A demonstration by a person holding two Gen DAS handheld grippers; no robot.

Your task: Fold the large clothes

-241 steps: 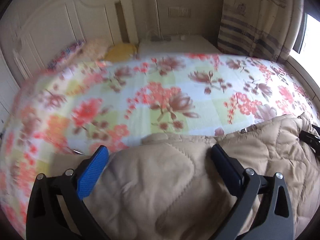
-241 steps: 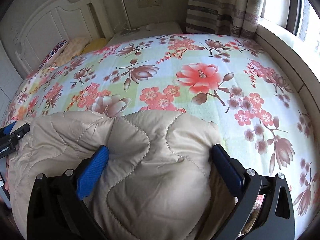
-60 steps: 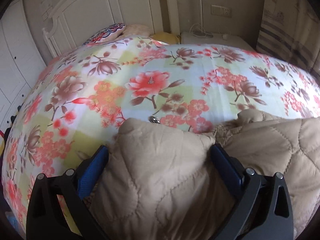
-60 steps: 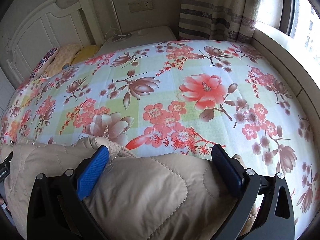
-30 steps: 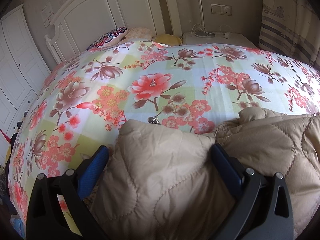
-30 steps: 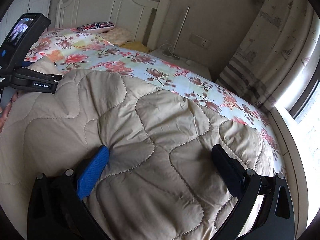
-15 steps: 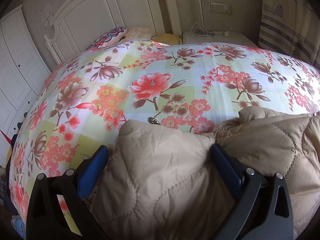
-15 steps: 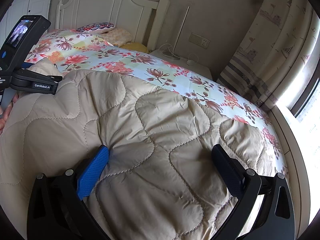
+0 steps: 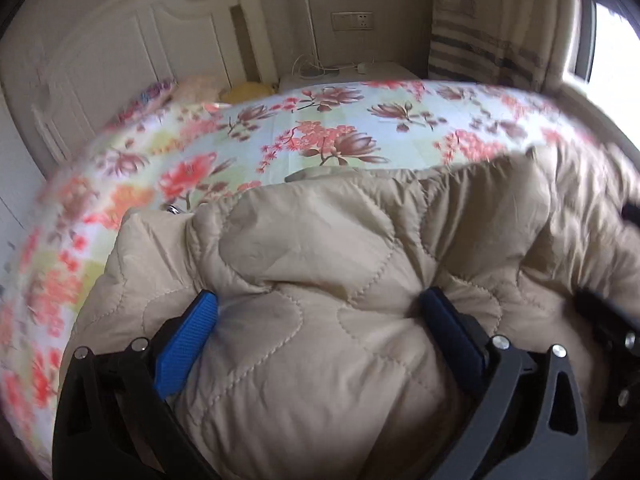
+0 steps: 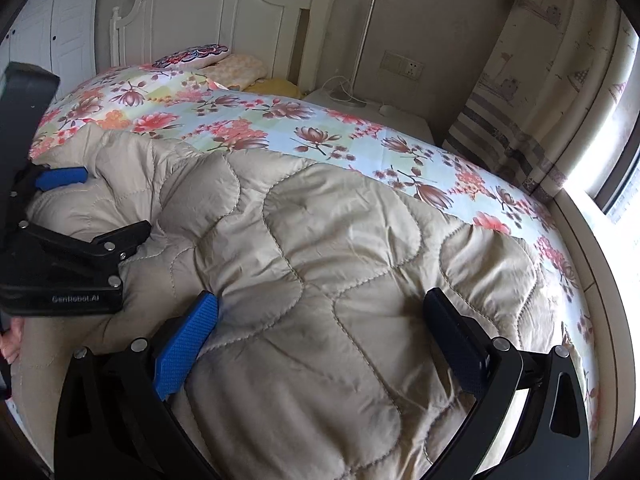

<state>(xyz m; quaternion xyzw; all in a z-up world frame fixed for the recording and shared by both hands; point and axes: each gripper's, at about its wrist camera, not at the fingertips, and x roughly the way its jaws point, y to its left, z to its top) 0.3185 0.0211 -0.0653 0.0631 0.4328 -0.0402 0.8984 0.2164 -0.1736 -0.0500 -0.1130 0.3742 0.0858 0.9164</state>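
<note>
Jacket (image 10: 328,264): bunched on bed (image 10: 280,120), fold unfinished. Left hand-held gripper (image 9: 320,320) and right hand-held gripper (image 10: 320,320): jaws spread, quilting bulging between; true pinch unclear. Squaring, further folds left.

Left tongs (image 9: 318,320) and right tongs (image 10: 320,320), both spread wide, side by side.

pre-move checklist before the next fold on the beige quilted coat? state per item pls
1. Left gripper has coat bulging between its fingers: ok.
2. Right gripper likewise has fabric between its fingers: ok.
3. Firm clamp on either: cannot tell, both look wide apart.
4. Coat flat: not ok, bunched and creased near the left gripper.
5. Bedspread ahead free for laying it down: ok.
6. Left wrist view sharp: not ok, motion blur.
</note>
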